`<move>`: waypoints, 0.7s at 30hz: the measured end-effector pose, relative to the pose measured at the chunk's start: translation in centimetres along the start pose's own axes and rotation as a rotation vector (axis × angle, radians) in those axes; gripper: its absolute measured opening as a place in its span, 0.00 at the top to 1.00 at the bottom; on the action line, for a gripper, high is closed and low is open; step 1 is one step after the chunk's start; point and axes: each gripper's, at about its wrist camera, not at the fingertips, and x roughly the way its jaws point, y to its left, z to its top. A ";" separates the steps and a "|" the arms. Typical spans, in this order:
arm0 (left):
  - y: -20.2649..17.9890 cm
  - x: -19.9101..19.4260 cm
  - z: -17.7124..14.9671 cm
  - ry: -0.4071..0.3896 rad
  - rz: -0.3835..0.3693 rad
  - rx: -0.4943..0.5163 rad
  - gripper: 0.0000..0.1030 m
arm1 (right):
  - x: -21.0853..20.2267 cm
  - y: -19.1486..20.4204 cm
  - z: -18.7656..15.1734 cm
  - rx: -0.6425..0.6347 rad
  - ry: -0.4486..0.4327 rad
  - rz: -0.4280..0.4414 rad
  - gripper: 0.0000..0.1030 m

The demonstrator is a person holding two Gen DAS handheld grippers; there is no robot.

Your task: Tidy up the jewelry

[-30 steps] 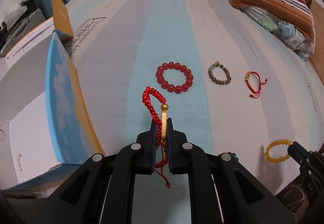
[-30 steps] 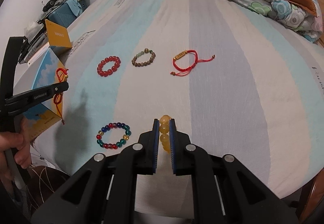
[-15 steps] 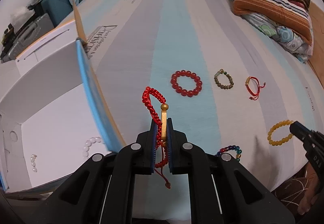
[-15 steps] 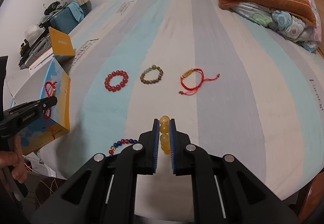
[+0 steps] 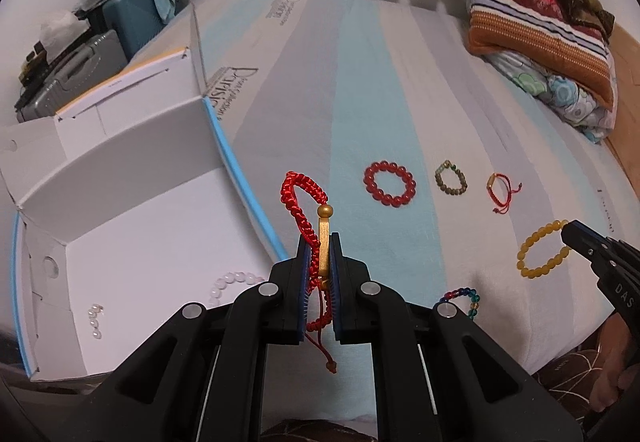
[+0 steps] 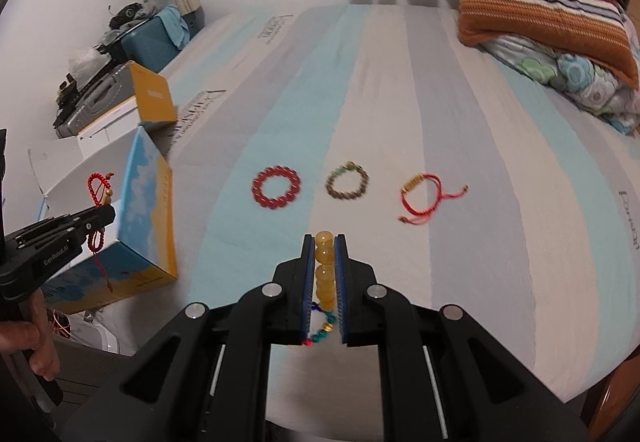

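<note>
Carrying jewelry to the box: in the left view my left gripper is clamped on the red cord bracelet, just right of the open box at left, ready to drop in. In the right view my right gripper pinches the yellow beads at lower centre, above the bed.

Soft indoor light, fisheye-warped edges

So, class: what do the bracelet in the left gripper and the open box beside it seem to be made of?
Red bracelet: braided cord, matte, knotted weave visible, with a gold bar that looks like polished metal. Box: white cardboard, judging by folded flaps and slots; printed blue outside.
</note>
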 end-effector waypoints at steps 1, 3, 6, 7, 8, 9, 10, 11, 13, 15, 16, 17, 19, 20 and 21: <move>0.3 -0.2 0.0 -0.002 -0.002 -0.006 0.92 | -0.2 0.5 0.3 -0.006 -0.006 0.003 0.91; 1.0 -0.6 0.1 -0.006 0.002 -0.014 0.92 | -0.5 1.3 0.8 -0.014 -0.012 0.009 0.91; 2.0 -1.2 0.0 -0.013 0.008 -0.026 0.92 | -0.8 2.8 1.5 -0.029 -0.022 0.020 0.91; 2.5 -1.4 0.0 -0.015 0.012 -0.032 0.92 | -0.9 3.4 1.8 -0.038 -0.026 0.024 0.91; 2.9 -1.5 -0.1 -0.016 0.014 -0.038 0.92 | -1.0 3.9 2.0 -0.046 -0.030 0.026 0.91; 3.3 -1.7 -0.1 -0.018 0.017 -0.043 0.92 | -1.1 4.4 2.2 -0.050 -0.032 0.030 0.91; 3.8 -1.9 -0.2 -0.020 0.023 -0.049 0.92 | -1.2 5.0 2.5 -0.057 -0.034 0.036 0.91; 4.3 -2.0 -0.3 -0.021 0.026 -0.054 0.92 | -1.2 5.6 2.7 -0.065 -0.036 0.040 0.91; 5.2 -2.2 -0.3 -0.022 0.032 -0.067 0.92 | -1.3 6.8 3.1 -0.082 -0.041 0.048 0.91; 6.2 -2.4 -0.5 -0.024 0.049 -0.083 0.92 | -1.3 7.9 3.4 -0.097 -0.045 0.057 0.91; 6.9 -2.5 -0.7 -0.024 0.057 -0.090 0.92 | -1.3 8.6 3.6 -0.103 -0.049 0.066 0.91; 7.4 -2.6 -0.8 -0.024 0.060 -0.094 0.92 | -1.3 9.2 3.7 -0.109 -0.050 0.072 0.91; 8.7 -2.7 -1.0 -0.022 0.074 -0.104 0.92 | -1.2 10.4 4.0 -0.118 -0.052 0.084 0.91; 9.2 -2.8 -1.2 -0.022 0.078 -0.109 0.92 | -1.1 11.1 4.1 -0.124 -0.052 0.090 0.91; 9.8 -3.0 -1.3 -0.022 0.083 -0.116 0.92 | -1.0 11.5 4.2 -0.130 -0.052 0.094 0.91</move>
